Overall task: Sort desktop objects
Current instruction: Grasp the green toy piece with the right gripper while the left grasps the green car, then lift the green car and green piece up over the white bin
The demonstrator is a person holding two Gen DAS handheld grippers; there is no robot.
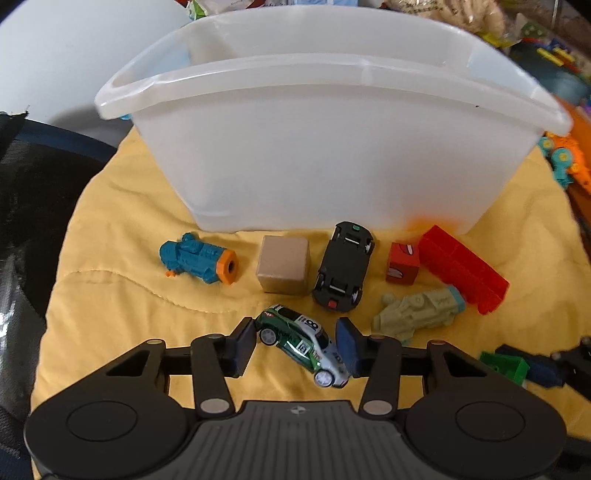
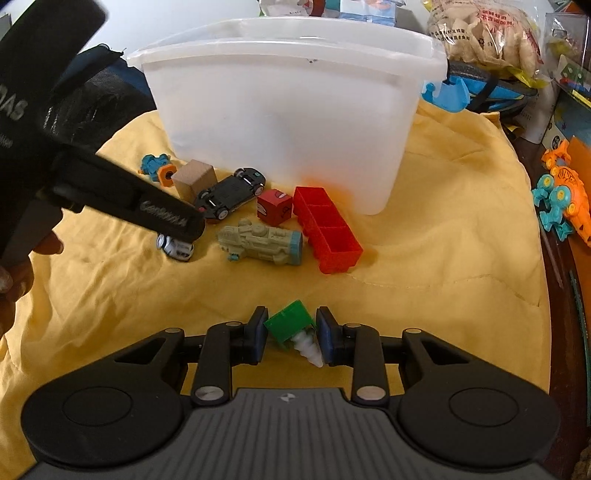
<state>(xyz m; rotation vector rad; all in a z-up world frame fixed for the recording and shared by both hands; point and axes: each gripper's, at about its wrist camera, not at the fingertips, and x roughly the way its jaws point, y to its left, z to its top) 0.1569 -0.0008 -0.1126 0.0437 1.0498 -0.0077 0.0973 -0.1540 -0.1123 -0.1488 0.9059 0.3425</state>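
My left gripper (image 1: pixel 295 345) has its pads on both ends of a green and white toy car (image 1: pixel 303 343) on the yellow cloth. My right gripper (image 2: pixel 291 334) is shut on a green block with a white screw tip (image 2: pixel 291 326), just above the cloth. A white plastic bin (image 1: pixel 325 147) stands behind. In front of it lie a teal and orange toy (image 1: pixel 197 257), a wooden cube (image 1: pixel 283 269), an upturned black car (image 1: pixel 345 266), a red cube (image 1: pixel 402 264), a red tray block (image 1: pixel 465 267) and a beige toy (image 1: pixel 419 310).
The left gripper's arm (image 2: pixel 110 192) crosses the left of the right wrist view. An orange and teal dinosaur toy (image 2: pixel 565 199) lies off the cloth at right. Snack bags (image 2: pixel 480 33) and a blue item (image 2: pixel 448 94) sit behind the bin. A dark bag (image 1: pixel 33 192) lies at left.
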